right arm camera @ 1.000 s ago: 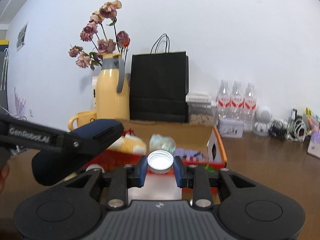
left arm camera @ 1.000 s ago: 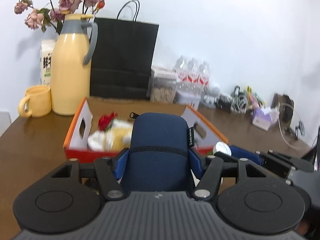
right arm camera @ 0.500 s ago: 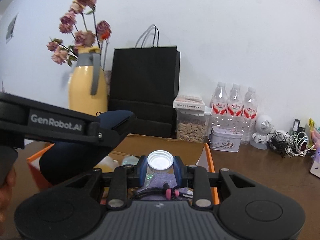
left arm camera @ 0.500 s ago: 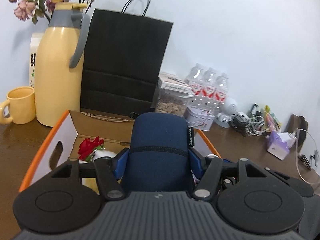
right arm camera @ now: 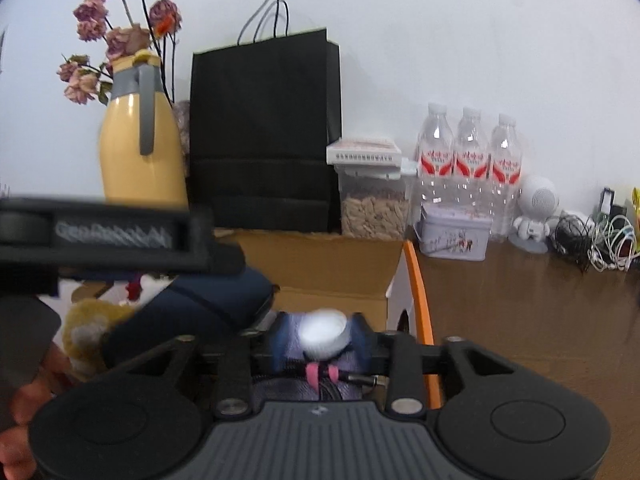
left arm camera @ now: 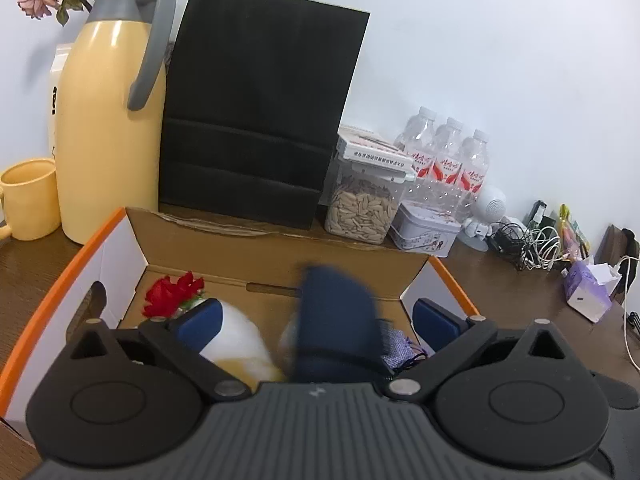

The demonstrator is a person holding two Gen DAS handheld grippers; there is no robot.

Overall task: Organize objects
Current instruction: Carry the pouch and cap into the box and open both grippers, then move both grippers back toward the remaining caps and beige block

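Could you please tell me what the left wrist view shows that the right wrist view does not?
Only the left wrist view shows the yellow mug, the purple tissue box and the red flower inside the box. Only the right wrist view shows the white cap between the right gripper fingers. Both show the cardboard box, navy case, black bag and yellow jug.

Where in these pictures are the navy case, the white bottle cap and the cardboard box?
navy case (left arm camera: pixel 336 320): left wrist view, middle of its blurred front.
white bottle cap (right arm camera: pixel 324 334): right wrist view, its top face.
cardboard box (left arm camera: pixel 280 254): left wrist view, inner back wall.
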